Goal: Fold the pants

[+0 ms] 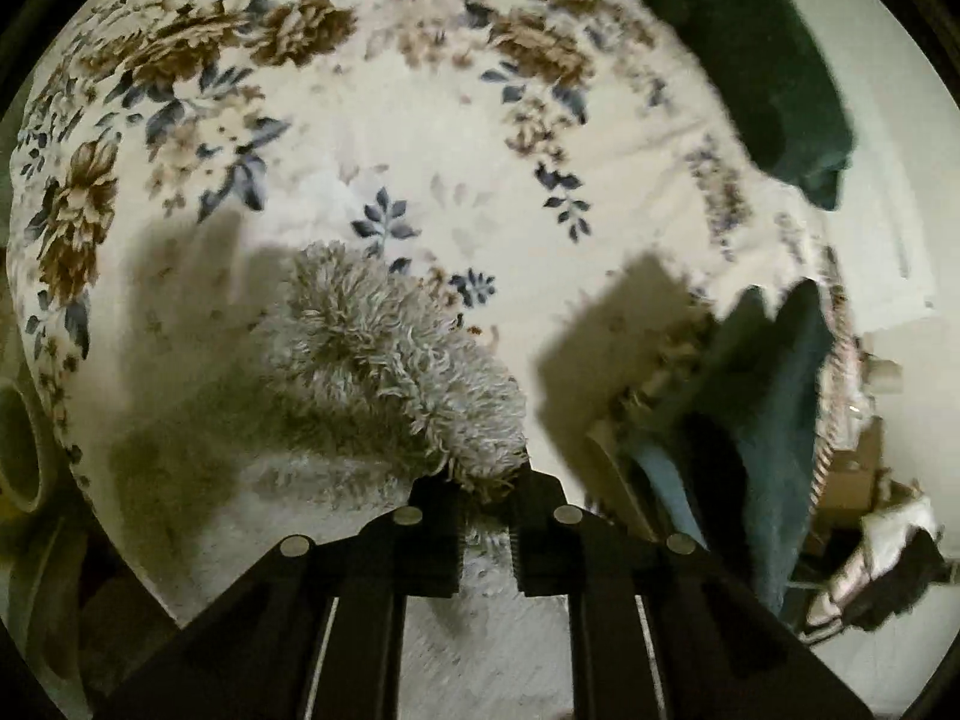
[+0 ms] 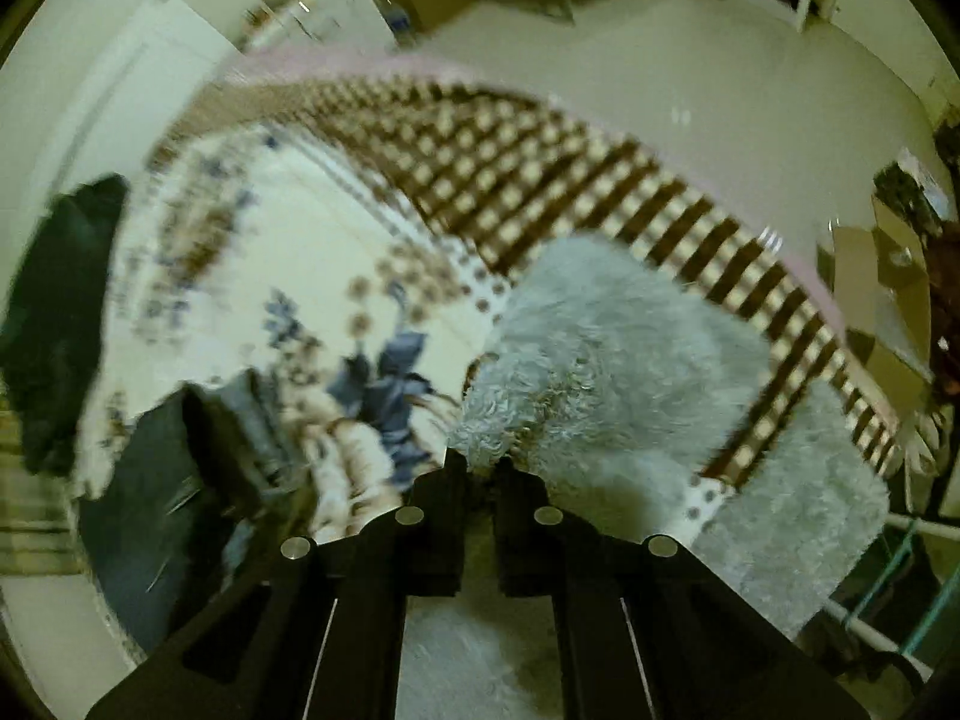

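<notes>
Left wrist view has the left tool [image 1: 487, 483] clamped on a bunch of the fluffy pale grey-white shaggy pants [image 1: 384, 348], with the pile sticking up out of the pinch at about 12 o'clock from the tips. Right wrist view shows the same deal: the right tool [image 2: 480, 468] is pinched tight on another bit of those fuzzy pants [image 2: 606, 348], fabric bulging away toward 1 o'clock. So both tools are gripping cloth, nothing let go.

My guess is the two pinches sit on one edge of the garment so it can be carried over as a fold; holding two spots keeps that edge straight instead of letting it sag. The rest of the pants lies on the cream bedspread with brown and blue flowers [image 1: 372, 138].

Room to move: in the left view the bedspread is bare from 10 to 1 o'clock, so that's the open direction for laying the fold. A dark green bundle of cloth [image 1: 774, 78] sits off at 2 o'clock, well apart. In the right view the brown-and-cream checked border of the bed cover [image 2: 540, 180] arcs from 11 to 3 o'clock with floor beyond, so the bed edge is near there and I'd avoid drifting that way. Right view is blurry, so the exact contact is hard to make out.
</notes>
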The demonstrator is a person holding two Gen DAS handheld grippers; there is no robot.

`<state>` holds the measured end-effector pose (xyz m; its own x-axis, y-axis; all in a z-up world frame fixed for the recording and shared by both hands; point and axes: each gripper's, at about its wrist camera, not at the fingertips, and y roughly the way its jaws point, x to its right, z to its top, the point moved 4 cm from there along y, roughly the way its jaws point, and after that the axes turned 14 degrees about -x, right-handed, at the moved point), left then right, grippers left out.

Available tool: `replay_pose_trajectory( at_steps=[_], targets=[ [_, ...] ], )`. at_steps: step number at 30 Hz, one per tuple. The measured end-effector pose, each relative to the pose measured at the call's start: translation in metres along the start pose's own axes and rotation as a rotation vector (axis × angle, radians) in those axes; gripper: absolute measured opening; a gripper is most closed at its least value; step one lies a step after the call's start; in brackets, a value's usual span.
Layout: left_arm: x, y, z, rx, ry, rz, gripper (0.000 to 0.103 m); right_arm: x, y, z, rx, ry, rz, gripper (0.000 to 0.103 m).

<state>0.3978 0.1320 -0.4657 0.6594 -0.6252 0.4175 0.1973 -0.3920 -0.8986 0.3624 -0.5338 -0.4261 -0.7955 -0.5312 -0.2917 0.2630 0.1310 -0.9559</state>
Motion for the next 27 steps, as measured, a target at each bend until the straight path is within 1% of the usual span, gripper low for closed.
replay_pose_trajectory(
  at_steps=[1,2,3,4,6,8,10,13,14,15,17,18,19,20,21,22,23,24,25,26,27],
  targets=[
    [-0.012,-0.011,-0.012,0.001,0.018,-0.022,0.009,0.001,-0.019,-0.009,0.011,-0.002,0.015,0.007],
    [-0.023,-0.017,-0.022,0.005,0.035,-0.029,0.009,0.011,-0.031,-0.022,0.024,-0.005,0.036,0.007],
    [-0.034,-0.014,-0.031,0.001,0.044,-0.037,0.009,0.024,-0.041,-0.037,0.034,-0.011,0.058,0.007],
    [-0.05,-0.016,-0.042,-0.011,0.053,-0.046,0.009,0.041,-0.054,-0.052,0.045,-0.016,0.059,0.007],
    [-0.079,-0.005,-0.055,-0.035,0.055,-0.029,0.009,0.074,-0.061,-0.086,0.053,-0.029,0.039,0.007],
    [-0.119,0.01,-0.072,-0.083,0.022,-0.022,0.009,0.11,-0.053,-0.115,0.04,-0.012,0.004,0.007],
    [-0.167,0.029,-0.089,-0.118,-0.04,-0.028,0.009,0.147,-0.041,-0.139,0.021,0.012,-0.03,0.007],
    [-0.21,0.058,-0.107,-0.148,-0.067,0.007,0.008,0.196,-0.012,-0.168,-0.018,0.068,-0.061,0.007],
    [-0.219,0.067,-0.111,-0.161,-0.071,0.016,0.008,0.213,0.002,-0.179,-0.032,0.086,-0.083,0.007],
    [-0.23,0.079,-0.115,-0.182,-0.071,0.021,0.008,0.226,0.012,-0.183,-0.041,0.098,-0.097,0.007],
    [-0.243,0.09,-0.118,-0.198,-0.056,0.042,0.008,0.248,0.035,-0.194,-0.073,0.115,-0.128,0.007],
    [-0.249,0.094,-0.119,-0.203,-0.055,0.053,0.009,0.259,0.044,-0.197,-0.087,0.132,-0.131,0.007],
    [-0.257,0.095,-0.121,-0.21,-0.073,0.071,0.013,0.266,0.052,-0.199,-0.101,0.144,-0.129,0.007],
    [-0.263,0.094,-0.123,-0.221,-0.092,0.085,0.013,0.272,0.059,-0.201,-0.13,0.156,-0.129,0.007],
    [-0.268,0.089,-0.126,-0.23,-0.112,0.07,0.014,0.279,0.066,-0.203,-0.162,0.167,-0.128,0.015],
    [-0.269,0.084,-0.128,-0.227,-0.12,0.06,0.018,0.285,0.069,-0.205,-0.184,0.172,-0.125,0.033],
    [-0.27,0.077,-0.13,-0.217,-0.122,0.066,0.026,0.29,0.068,-0.207,-0.191,0.168,-0.103,0.047],
    [-0.27,0.067,-0.133,-0.195,-0.119,0.077,0.03,0.292,0.062,-0.209,-0.179,0.152,-0.083,0.074],
    [-0.269,0.054,-0.136,-0.156,-0.114,0.085,0.031,0.291,0.055,-0.211,-0.159,0.124,-0.089,0.086],
    [-0.266,0.045,-0.139,-0.124,-0.106,0.094,0.039,0.288,0.046,-0.212,-0.132,0.08,-0.113,0.087],
    [-0.261,0.033,-0.143,-0.075,-0.091,0.114,0.054,0.281,0.037,-0.212,-0.101,0.015,-0.151,0.087]
  ],
)
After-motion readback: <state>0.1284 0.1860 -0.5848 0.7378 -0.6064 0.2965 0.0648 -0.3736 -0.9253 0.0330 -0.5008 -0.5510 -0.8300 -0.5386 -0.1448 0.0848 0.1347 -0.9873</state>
